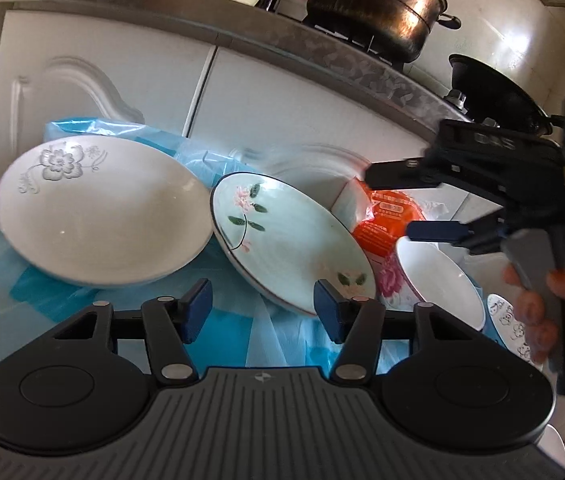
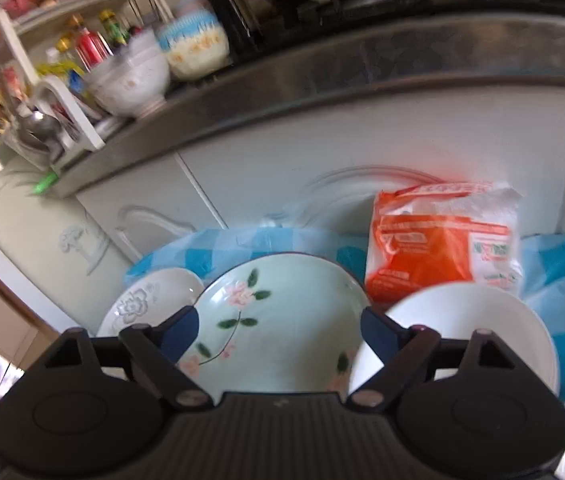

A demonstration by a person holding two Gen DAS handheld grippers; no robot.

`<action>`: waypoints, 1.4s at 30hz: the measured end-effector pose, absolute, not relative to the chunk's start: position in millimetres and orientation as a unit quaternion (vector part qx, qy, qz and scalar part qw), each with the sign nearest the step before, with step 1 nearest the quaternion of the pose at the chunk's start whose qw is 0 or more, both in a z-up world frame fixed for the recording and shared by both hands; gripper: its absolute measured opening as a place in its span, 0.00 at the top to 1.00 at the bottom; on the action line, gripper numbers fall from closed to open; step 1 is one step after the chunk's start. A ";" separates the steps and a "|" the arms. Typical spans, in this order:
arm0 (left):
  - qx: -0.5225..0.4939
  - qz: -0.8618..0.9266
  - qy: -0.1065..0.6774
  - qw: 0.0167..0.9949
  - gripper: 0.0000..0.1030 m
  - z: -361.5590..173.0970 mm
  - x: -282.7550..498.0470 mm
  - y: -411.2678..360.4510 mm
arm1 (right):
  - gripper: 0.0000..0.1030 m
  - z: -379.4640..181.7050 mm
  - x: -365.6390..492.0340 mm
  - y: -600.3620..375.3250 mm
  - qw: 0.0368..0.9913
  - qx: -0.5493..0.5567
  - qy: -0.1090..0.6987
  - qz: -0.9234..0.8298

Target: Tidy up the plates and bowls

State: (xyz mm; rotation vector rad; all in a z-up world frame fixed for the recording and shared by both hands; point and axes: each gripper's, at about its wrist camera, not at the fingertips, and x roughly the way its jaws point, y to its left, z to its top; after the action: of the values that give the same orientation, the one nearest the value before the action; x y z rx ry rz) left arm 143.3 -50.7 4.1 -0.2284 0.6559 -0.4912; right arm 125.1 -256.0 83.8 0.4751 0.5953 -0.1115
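A white plate with a grey flower (image 1: 98, 208) lies at the left on the blue checked cloth (image 1: 218, 328). A pale green plate with pink flowers (image 1: 290, 240) lies beside it in the middle. A white bowl with red roses outside (image 1: 434, 280) stands to the right. My left gripper (image 1: 262, 308) is open and empty, just in front of the green plate's near rim. My right gripper (image 1: 398, 204) is open above the white bowl and the orange bag. In the right wrist view my right gripper (image 2: 278, 332) hangs open over the green plate (image 2: 274, 320), with the white bowl (image 2: 462, 320) at its right finger and the grey-flower plate (image 2: 142, 304) at the left.
An orange and white plastic bag (image 2: 442, 240) lies behind the bowl, against white cabinet doors (image 1: 282, 100). Another patterned dish (image 1: 510, 328) sits at the far right. On the counter above stand a large pot (image 1: 378, 0), a black wok (image 1: 494, 92) and stacked bowls (image 2: 154, 64).
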 end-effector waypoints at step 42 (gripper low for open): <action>-0.101 -0.206 0.289 0.930 0.64 -13.3 154.9 -58.0 | 0.02 59.6 184.0 -260.3 0.908 0.221 0.350 -0.068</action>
State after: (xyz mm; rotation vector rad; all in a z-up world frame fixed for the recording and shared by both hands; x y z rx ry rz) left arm 154.9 -58.0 -13.3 -0.2077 0.5912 -0.4213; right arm 184.0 -260.3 59.6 0.4561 0.7234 -0.1403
